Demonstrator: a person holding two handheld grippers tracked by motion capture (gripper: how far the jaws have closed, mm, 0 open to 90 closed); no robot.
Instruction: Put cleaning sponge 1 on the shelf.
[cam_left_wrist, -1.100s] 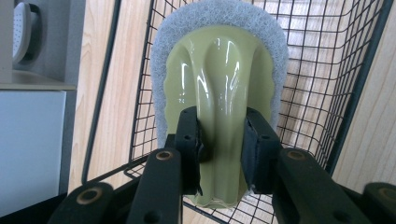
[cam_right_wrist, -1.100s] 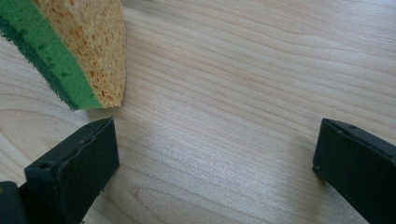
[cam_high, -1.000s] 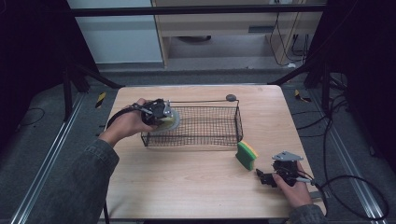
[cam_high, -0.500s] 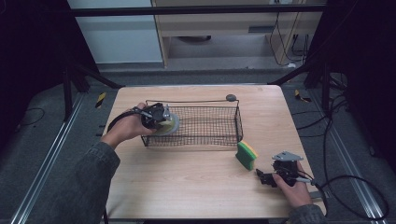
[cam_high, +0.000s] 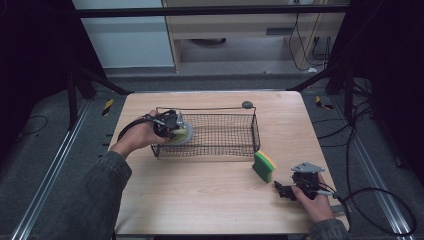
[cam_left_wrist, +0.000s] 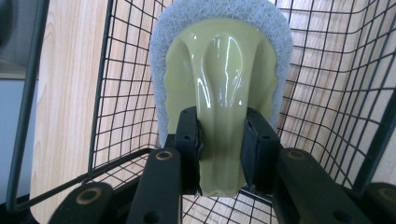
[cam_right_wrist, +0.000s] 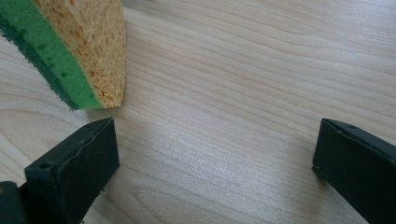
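Scrubber, pale-green handle clamped by the left gripper fingers, hung inside the wire basket's left end; best lowered flat before release; right gripper rested wide, empty, beside sponge.

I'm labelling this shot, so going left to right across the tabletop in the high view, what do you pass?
Left gripper holding the scrubber → wire basket → green and yellow sponge → right gripper, jaws open.
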